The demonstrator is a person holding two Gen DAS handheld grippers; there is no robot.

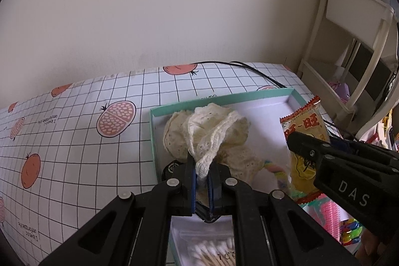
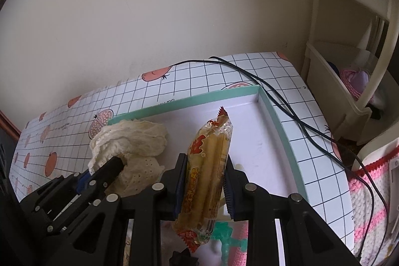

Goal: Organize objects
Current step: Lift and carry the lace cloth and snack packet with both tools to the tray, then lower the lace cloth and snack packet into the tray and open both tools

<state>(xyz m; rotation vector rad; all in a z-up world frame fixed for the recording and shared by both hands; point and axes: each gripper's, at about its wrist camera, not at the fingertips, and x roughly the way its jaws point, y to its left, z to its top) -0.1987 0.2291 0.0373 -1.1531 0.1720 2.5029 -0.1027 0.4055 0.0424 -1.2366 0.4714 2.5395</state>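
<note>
A shallow box (image 1: pixel 219 97) with a teal rim and white floor lies on the table; it also shows in the right wrist view (image 2: pixel 274 114). My left gripper (image 1: pixel 202 175) is shut on a cream lace cloth (image 1: pixel 207 131), which lies bunched in the box's left part (image 2: pixel 134 138). My right gripper (image 2: pixel 204 181) is shut on a yellow snack packet (image 2: pixel 209 166) with red print, held upright above the box floor. The packet (image 1: pixel 304 141) and the right gripper (image 1: pixel 331 166) also show in the left wrist view.
A fruit-print grid tablecloth (image 1: pixel 74 141) covers the table, with a black cable (image 2: pixel 286 104) across its back right. A bag of cotton swabs (image 1: pixel 212 251), a pink comb (image 1: pixel 329 216) and a pastel twisted candy (image 1: pixel 274 168) lie near me. A cream shelf (image 1: pixel 349 54) stands right.
</note>
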